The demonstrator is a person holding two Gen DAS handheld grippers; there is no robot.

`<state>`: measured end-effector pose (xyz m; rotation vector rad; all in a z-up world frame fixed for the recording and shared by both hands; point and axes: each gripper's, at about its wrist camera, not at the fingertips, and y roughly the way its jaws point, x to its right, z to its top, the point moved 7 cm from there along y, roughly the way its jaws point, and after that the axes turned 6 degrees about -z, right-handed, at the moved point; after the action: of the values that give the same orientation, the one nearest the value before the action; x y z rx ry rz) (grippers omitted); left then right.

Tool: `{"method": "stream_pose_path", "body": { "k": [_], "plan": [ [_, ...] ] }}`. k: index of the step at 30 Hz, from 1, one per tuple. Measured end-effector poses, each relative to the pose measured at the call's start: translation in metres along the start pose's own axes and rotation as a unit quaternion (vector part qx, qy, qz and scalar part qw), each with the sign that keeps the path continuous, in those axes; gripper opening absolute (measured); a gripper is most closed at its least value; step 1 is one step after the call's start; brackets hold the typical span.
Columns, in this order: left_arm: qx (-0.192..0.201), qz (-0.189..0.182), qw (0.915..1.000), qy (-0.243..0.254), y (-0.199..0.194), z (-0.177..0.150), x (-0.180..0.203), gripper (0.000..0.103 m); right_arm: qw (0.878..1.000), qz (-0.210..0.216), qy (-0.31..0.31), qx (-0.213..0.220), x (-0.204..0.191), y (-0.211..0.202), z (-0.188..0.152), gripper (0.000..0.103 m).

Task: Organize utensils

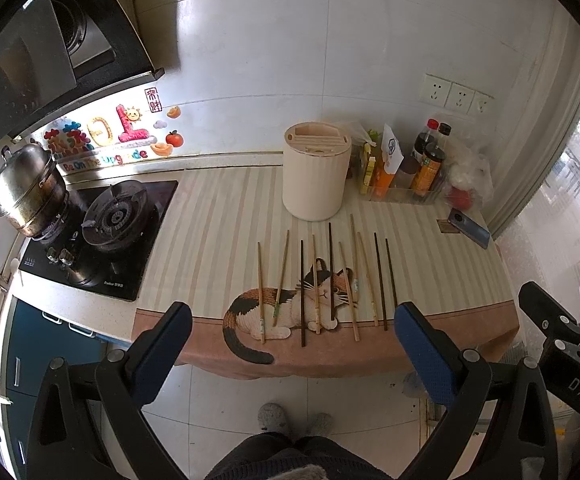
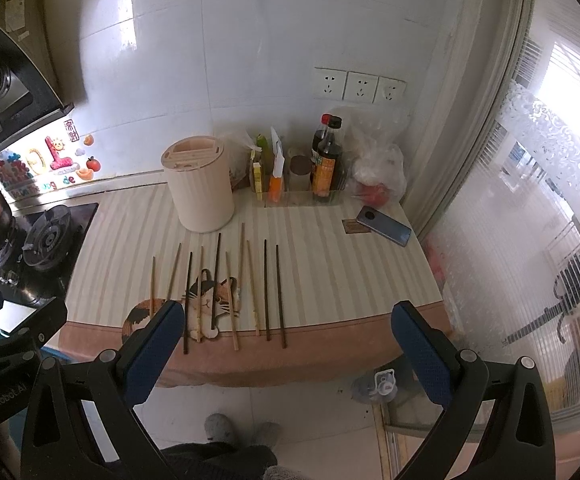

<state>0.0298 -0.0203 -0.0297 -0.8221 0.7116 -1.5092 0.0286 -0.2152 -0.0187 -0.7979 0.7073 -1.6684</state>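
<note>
White tiled wall [image 2: 249,60] at the back, three sockets [image 2: 360,85] set in a row, daylight pouring through the patterned window [image 2: 530,184] on the right. Gas stove [image 1: 101,232] sits left under a black range hood [image 1: 41,48], pale tiled floor [image 1: 249,392] below.

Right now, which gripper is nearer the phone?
Right, by position. The phone lies at the counter's far right end, roughly ahead of the right gripper. The left gripper hangs further left, facing the chopsticks. Both are open, off the counter's front edge.
</note>
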Motion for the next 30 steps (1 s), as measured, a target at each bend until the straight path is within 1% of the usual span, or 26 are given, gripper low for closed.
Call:
{"method": "stream_pose_path", "body": {
  "k": [15,22,24,26,28,30],
  "plan": [
    [0.004,0.000,1.0000,-0.001,-0.003,-0.001,0.001,0.103,1.000,0.003,0.002,0.004,0.002,-0.003,0.002,0.103],
    [0.011,0.005,0.9999,-0.009,-0.009,-0.005,0.006,0.103,1.000,0.010,0.006,0.014,0.006,-0.012,0.003,0.103],
    [0.027,0.019,0.9994,-0.008,-0.006,-0.001,0.006,0.103,1.000,0.012,0.009,0.016,0.009,-0.010,0.002,0.103],
    [0.055,0.035,0.9979,-0.002,-0.001,0.008,0.004,0.103,1.000,0.013,0.017,0.017,0.012,-0.005,0.001,0.103],
    [0.075,0.051,0.9958,0.007,0.008,0.013,0.000,0.103,0.999,0.019,0.025,0.026,0.014,0.007,0.000,0.103],
    [0.085,0.066,0.9941,0.012,0.025,0.017,-0.007,0.103,0.999,0.021,0.019,0.034,0.014,0.025,-0.001,0.103]
  ]
}}
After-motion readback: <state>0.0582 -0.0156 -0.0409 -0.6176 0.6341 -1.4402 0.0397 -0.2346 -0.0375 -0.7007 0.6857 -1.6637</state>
